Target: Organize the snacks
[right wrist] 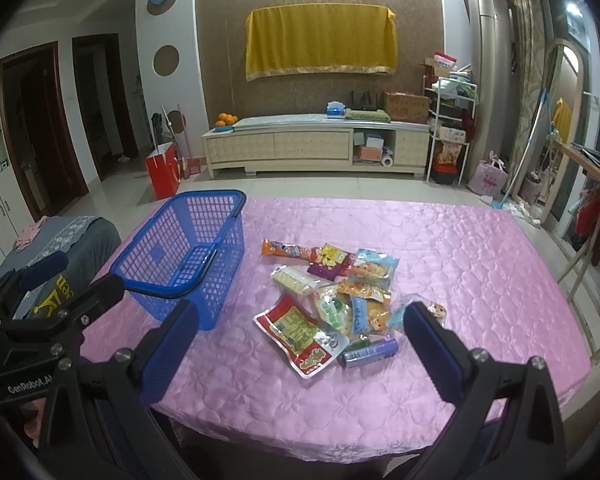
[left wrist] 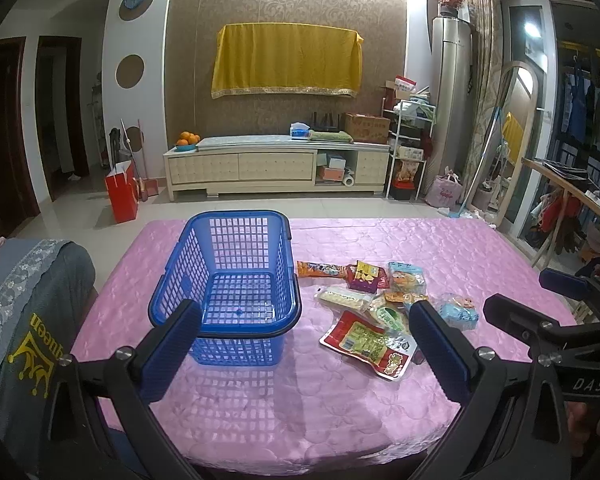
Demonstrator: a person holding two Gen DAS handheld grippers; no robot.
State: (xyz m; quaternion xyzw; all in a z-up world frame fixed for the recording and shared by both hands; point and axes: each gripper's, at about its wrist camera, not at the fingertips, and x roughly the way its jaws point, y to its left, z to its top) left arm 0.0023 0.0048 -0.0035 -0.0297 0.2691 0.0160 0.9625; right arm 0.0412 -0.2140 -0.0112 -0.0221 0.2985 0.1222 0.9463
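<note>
An empty blue plastic basket (left wrist: 224,280) stands on the pink tablecloth, left of a pile of several snack packets (left wrist: 380,300). The pile includes a red and clear packet (left wrist: 368,342), a long orange stick packet (left wrist: 320,269) and a light blue packet (left wrist: 458,312). My left gripper (left wrist: 304,340) is open and empty, held above the table's near side in front of the basket. In the right wrist view the basket (right wrist: 184,256) is to the left and the pile (right wrist: 332,296) is ahead. A purple tube (right wrist: 368,353) lies at the pile's near edge. My right gripper (right wrist: 300,340) is open and empty.
A chair with a grey cover (left wrist: 24,320) stands at the table's left edge. The pink table (right wrist: 480,280) stretches to the right of the pile. A wooden rack (left wrist: 568,200) stands beyond the right edge. A TV cabinet (left wrist: 276,168) is against the far wall.
</note>
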